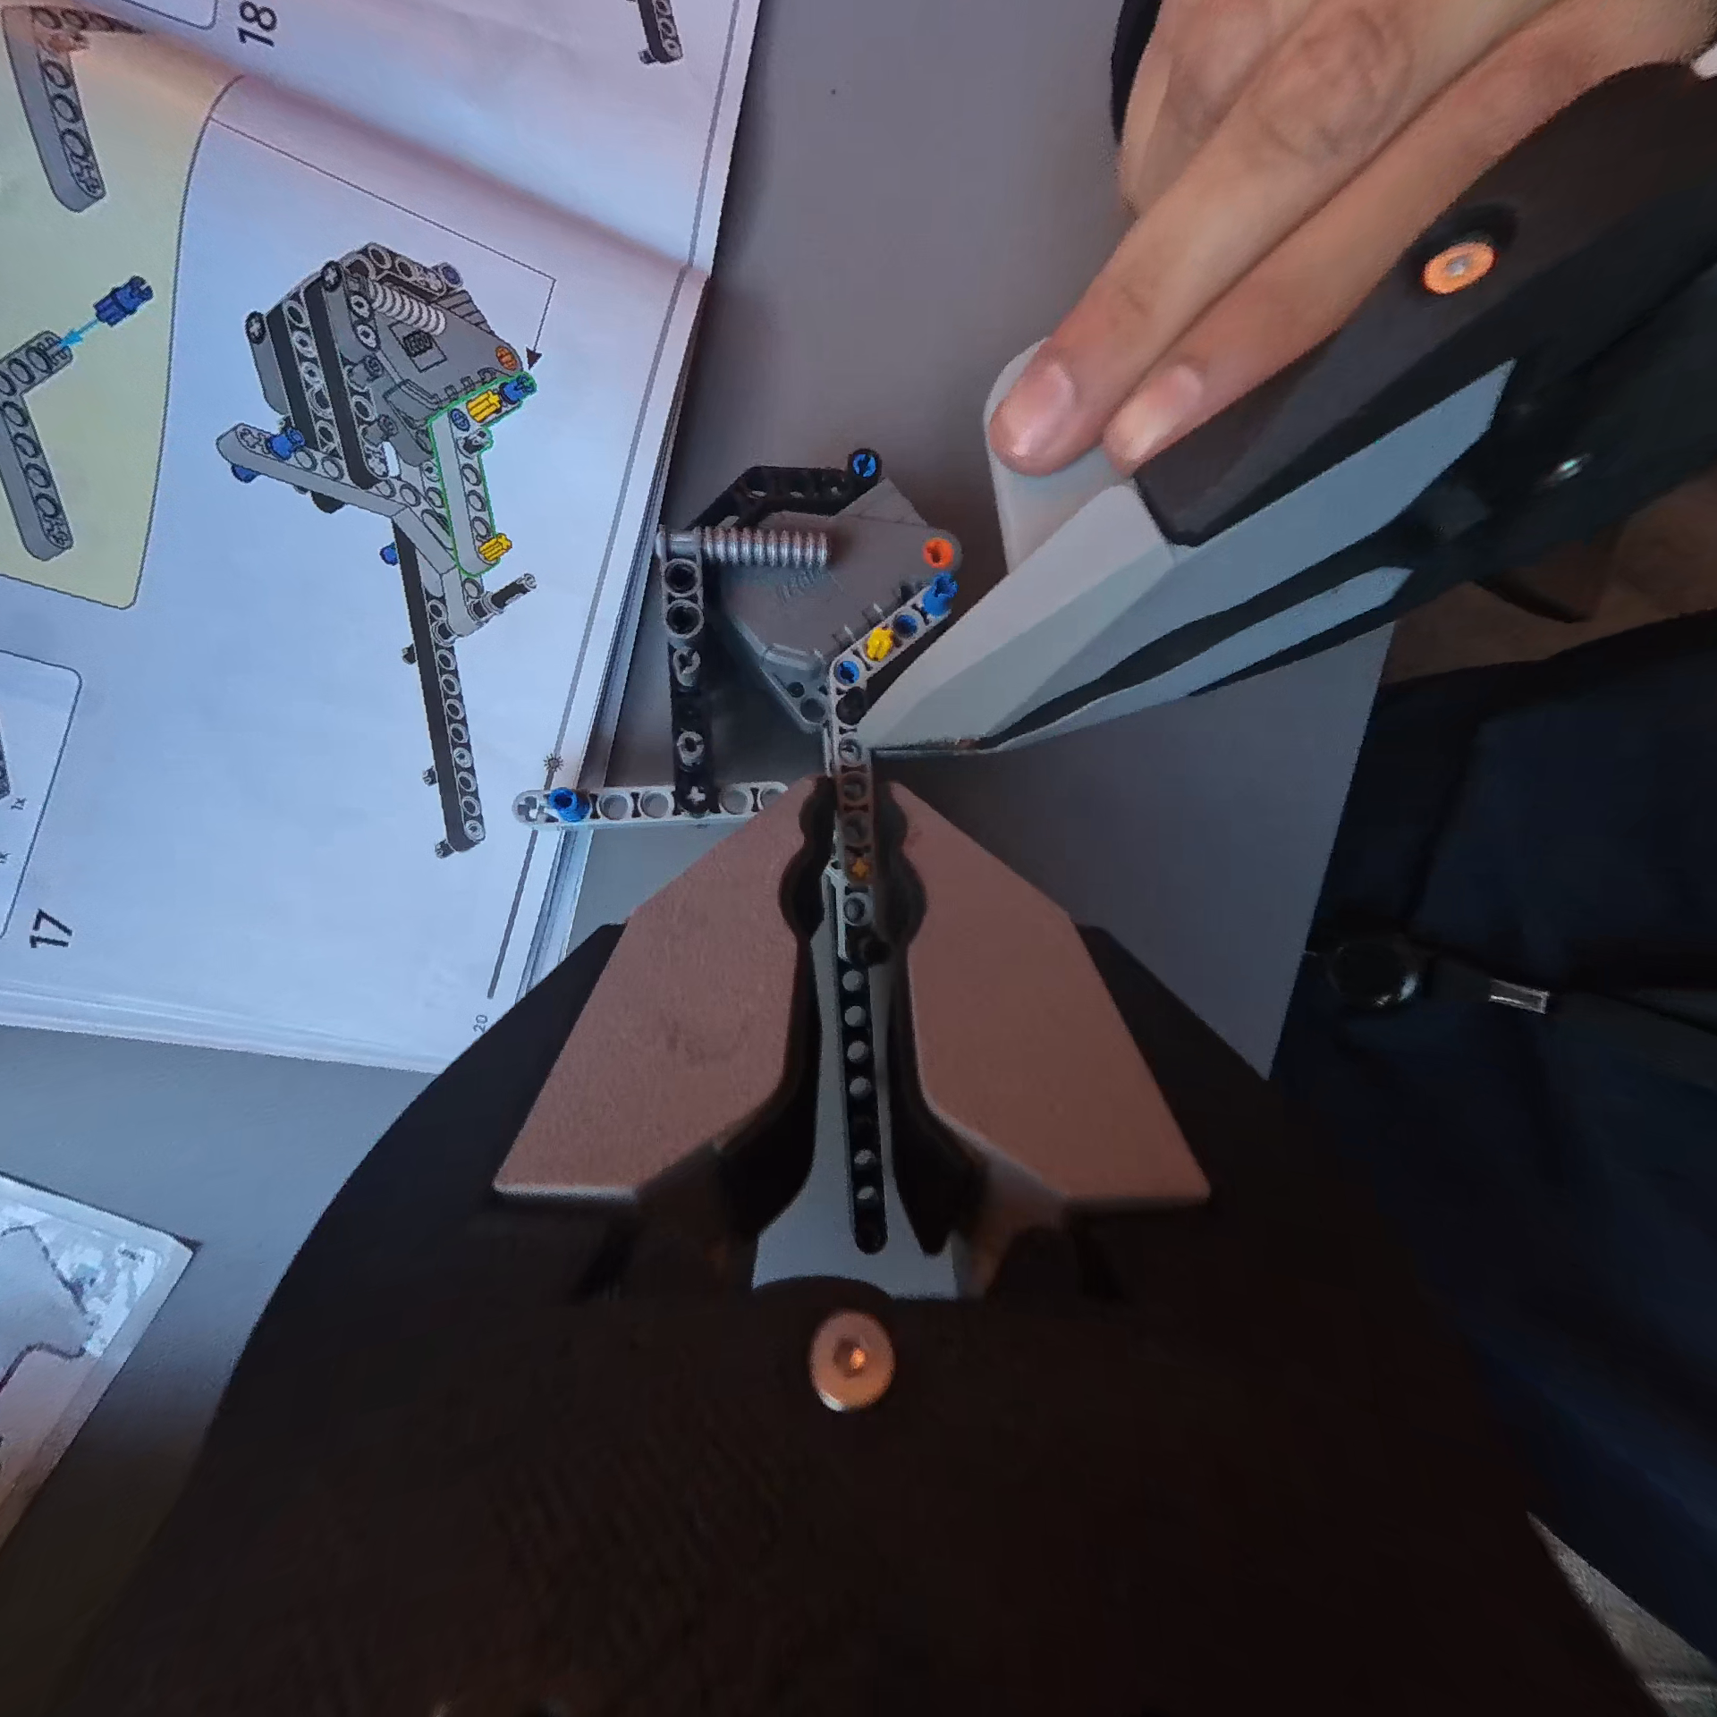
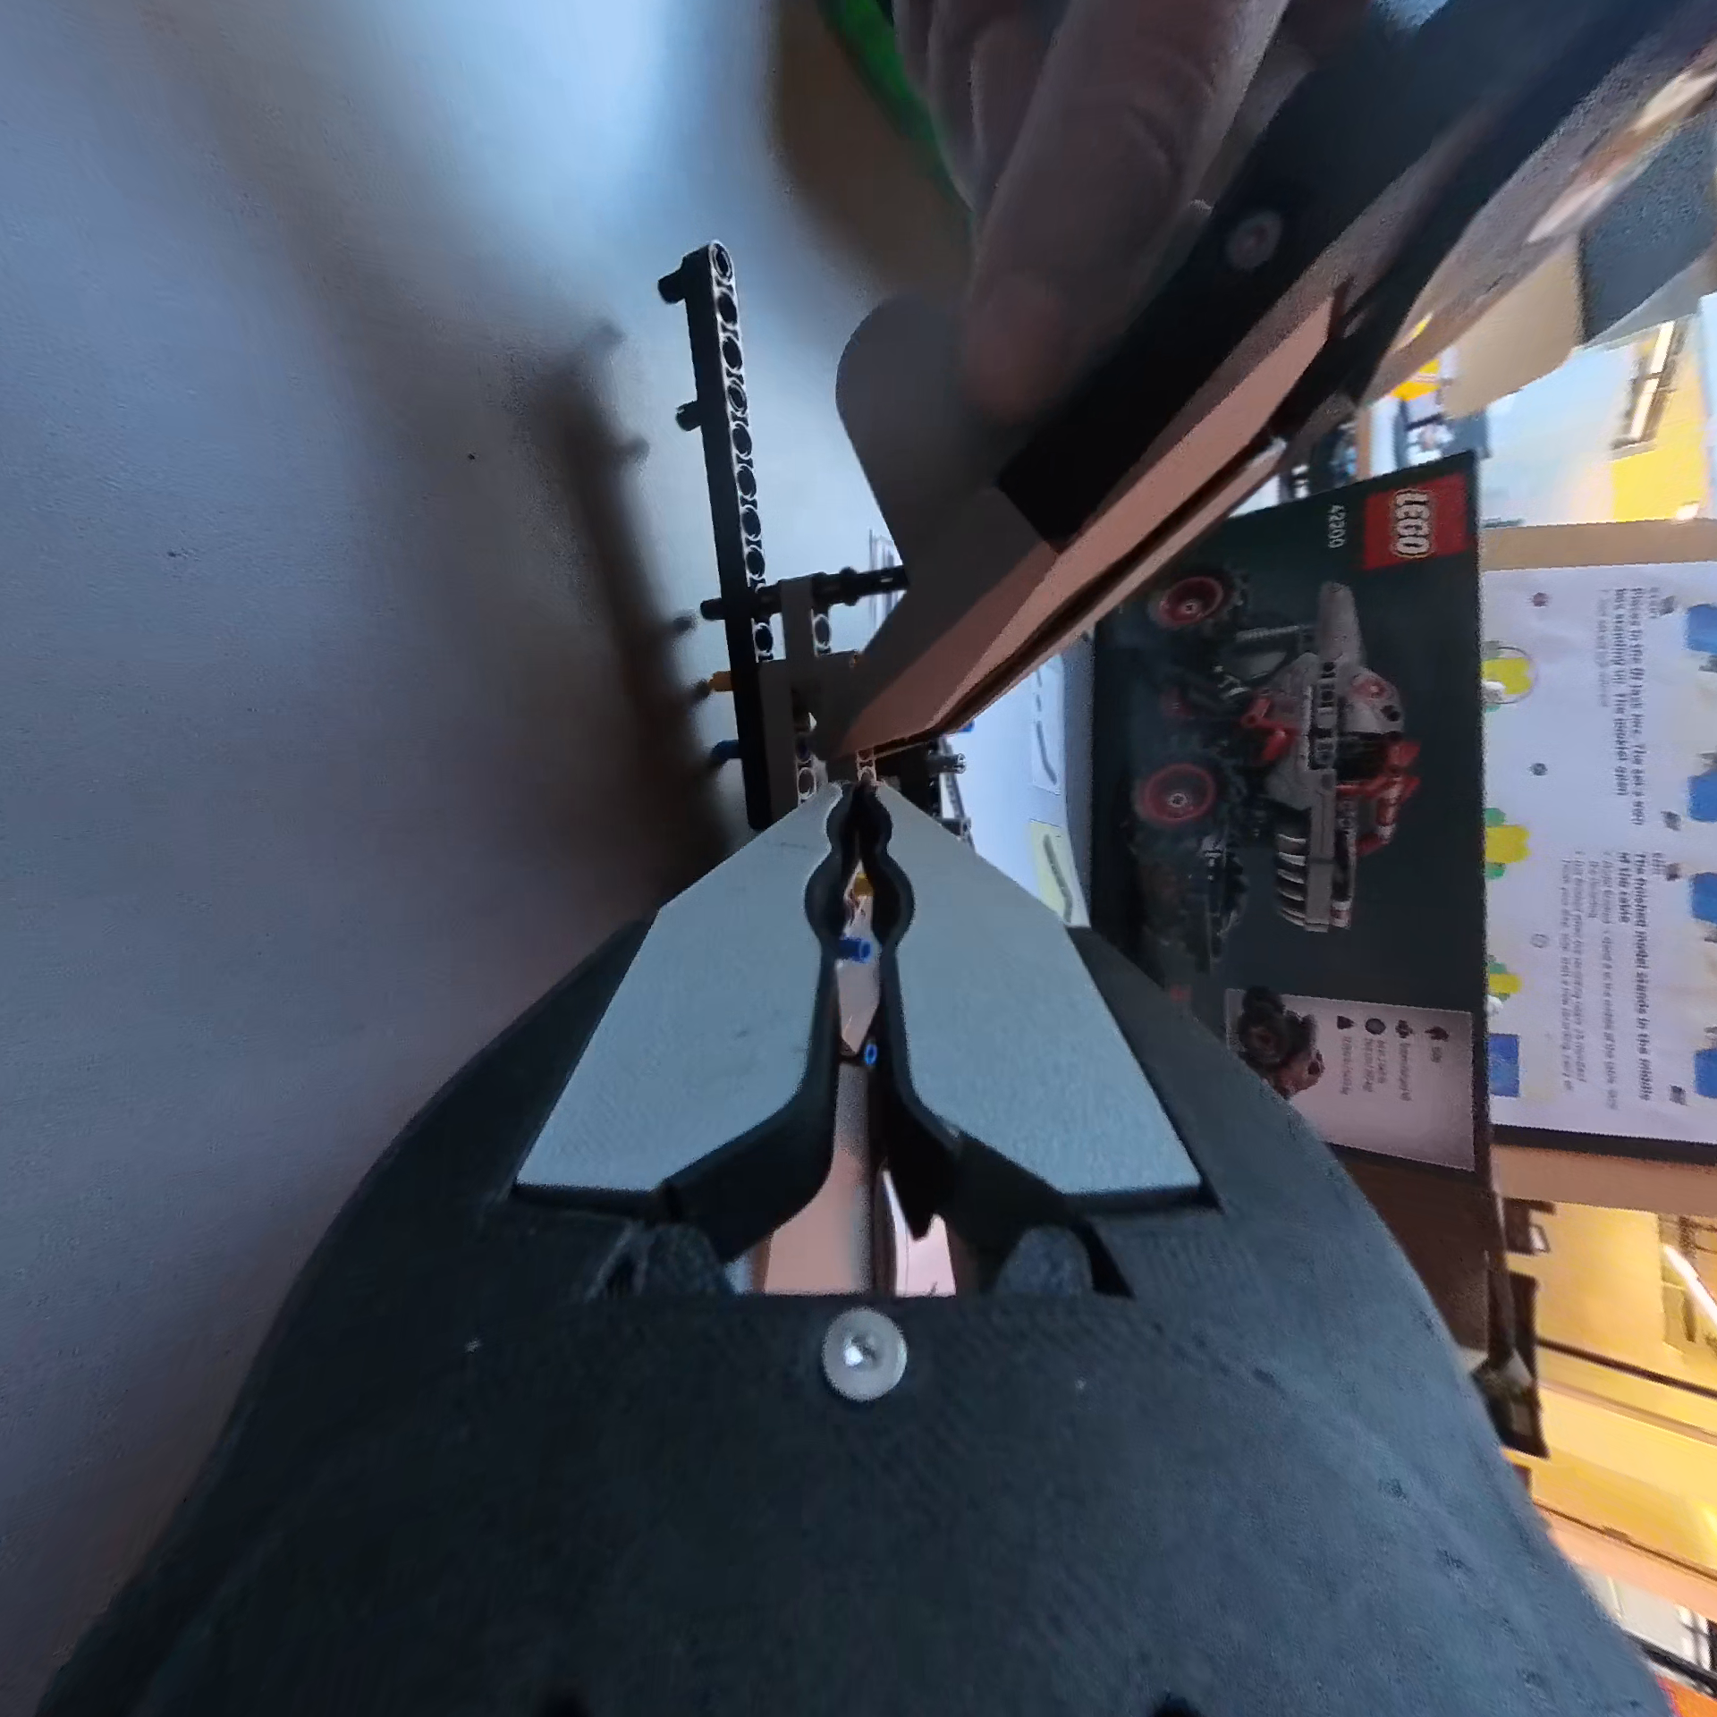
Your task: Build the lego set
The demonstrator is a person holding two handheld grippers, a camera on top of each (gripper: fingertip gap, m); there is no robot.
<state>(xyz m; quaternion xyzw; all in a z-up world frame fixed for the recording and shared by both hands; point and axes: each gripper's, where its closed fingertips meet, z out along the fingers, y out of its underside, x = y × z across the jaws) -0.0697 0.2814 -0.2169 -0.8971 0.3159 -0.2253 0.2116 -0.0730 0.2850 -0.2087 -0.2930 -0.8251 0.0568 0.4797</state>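
Lego assembly [image 1: 799, 595] (one), two grippers clamping

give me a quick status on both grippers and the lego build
Left gripper shut on lego assembly. Right gripper shut on its grey L beam. Instruction booklet alongside, nothing blocking.

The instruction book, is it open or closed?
Open. The instruction book lies spread flat on the grey table, building-step pictures facing up, beside the lego model.

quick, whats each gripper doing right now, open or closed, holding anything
Left gripper: closed on the lego assembly, gripping its grey beam.
Right gripper: closed, fingertips clamped on the same assembly from the other side.
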